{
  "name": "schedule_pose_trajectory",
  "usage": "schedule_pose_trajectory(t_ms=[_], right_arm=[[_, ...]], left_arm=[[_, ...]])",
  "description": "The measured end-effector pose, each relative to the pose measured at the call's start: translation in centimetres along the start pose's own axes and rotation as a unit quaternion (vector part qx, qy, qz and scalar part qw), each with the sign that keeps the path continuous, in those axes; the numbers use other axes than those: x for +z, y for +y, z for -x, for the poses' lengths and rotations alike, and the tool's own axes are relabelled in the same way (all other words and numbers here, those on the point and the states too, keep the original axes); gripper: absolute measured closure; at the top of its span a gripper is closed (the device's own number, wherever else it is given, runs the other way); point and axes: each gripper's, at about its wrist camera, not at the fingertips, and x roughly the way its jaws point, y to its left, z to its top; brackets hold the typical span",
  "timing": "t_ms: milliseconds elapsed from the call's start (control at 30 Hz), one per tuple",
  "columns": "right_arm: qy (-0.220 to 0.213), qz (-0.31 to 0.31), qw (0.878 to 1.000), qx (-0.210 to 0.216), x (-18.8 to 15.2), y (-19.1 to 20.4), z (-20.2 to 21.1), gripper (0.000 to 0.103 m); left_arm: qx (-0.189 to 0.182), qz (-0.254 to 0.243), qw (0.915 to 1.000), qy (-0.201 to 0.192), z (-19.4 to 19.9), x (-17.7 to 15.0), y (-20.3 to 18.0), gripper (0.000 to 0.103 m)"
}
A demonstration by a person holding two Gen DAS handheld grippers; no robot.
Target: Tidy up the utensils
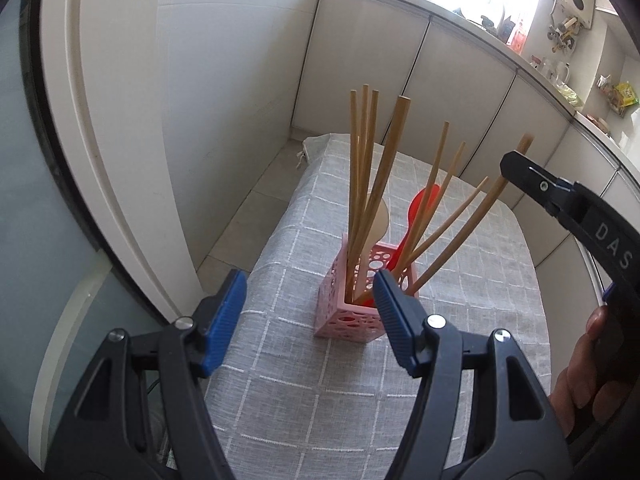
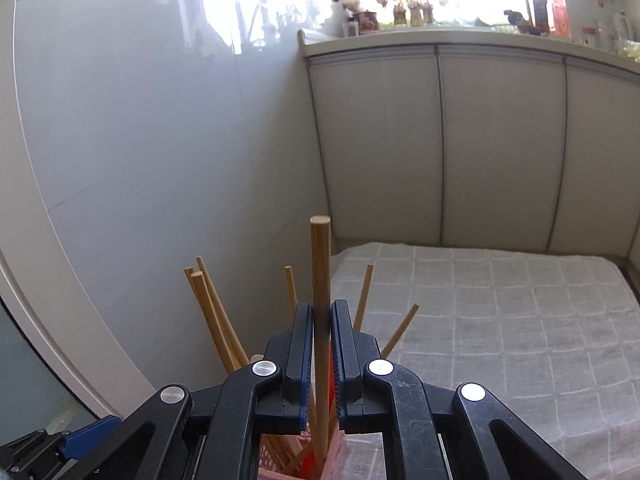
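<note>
right fingers: the right gripper (image 2: 321, 320) has its two fingers narrowly parted on either side of a thick wooden stick (image 2: 320, 264); small gaps show on both sides, so the pads do not seem to press it
stick: upright in the lower middle of the right wrist view, its lower end down in the pink holder (image 2: 340, 446)
left fingers: the left gripper (image 1: 310, 320) has its blue fingers spread wide with nothing between them, at the bottom of the left wrist view
holder: pink holder (image 1: 348, 312), perforated, just behind the left gripper's right finger, standing on the worktop
contents: chopsticks (image 1: 362, 184) fanned out, a red spoon (image 1: 418, 216) and a pale spoon (image 1: 376, 224)
worktop: grey checked cloth (image 1: 312, 384) covers it
hand: a person's hand (image 1: 580, 380) at the right edge, lower down
</note>
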Motion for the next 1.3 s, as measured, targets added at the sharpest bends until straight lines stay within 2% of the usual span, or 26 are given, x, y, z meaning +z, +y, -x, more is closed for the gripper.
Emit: schedule_pose_trajectory(t_ms=[33,100,200,333,533,667,767,867,933,1067,1300], right_arm=[[0.000,-0.005,1.000,0.004,-0.1,-0.3,0.2,0.065],[-0.006,-0.015,1.000,0.010,-0.1,-1.0,0.9,0.053],[-0.006,-0.026,1.000,0.007,0.1,-2.1,2.4,0.048],[0.000,-0.042,0.999,0.001,-0.1,-4.2,5.4,0.031],[0.008,-0.076,0.996,-0.050,-1.2,-8.1,12.0,0.014],[0.034,-0.092,0.991,-0.090,-2.4,-10.6,16.8,0.009],[0.043,-0.086,0.989,-0.114,-3.0,-11.2,20.7,0.001],[0.036,-0.057,0.986,-0.154,-2.9,-10.5,24.8,0.000],[0.030,-0.037,0.983,-0.175,-3.0,-10.0,27.2,0.000],[0.013,-0.045,0.984,-0.170,-3.4,-9.9,30.5,0.000],[0.012,-0.050,0.982,-0.180,-3.5,-10.4,31.3,0.000]], left_arm=[[0.001,-0.002,1.0000,0.002,0.0,0.0,-0.1,0.036],[0.002,-0.006,1.0000,0.002,-0.1,0.0,-0.4,0.035],[0.005,-0.014,0.9999,0.002,0.0,-0.1,-1.0,0.030],[0.009,-0.036,0.9993,-0.002,-0.1,-0.4,-2.2,0.023],[0.026,-0.094,0.9952,0.002,0.5,-1.5,-5.8,0.021],[0.044,-0.122,0.9915,-0.003,4.0,-2.5,-8.4,0.005],[0.046,-0.120,0.9917,-0.004,7.6,-3.3,-9.8,0.003],[0.029,-0.110,0.9926,-0.041,12.4,-3.9,-11.0,0.001],[0.032,-0.108,0.9912,-0.069,15.3,-4.3,-11.7,0.001],[0.036,-0.111,0.9884,-0.096,18.5,-5.3,-13.0,0.001],[0.040,-0.120,0.9852,-0.116,19.9,-6.1,-14.2,0.001]])
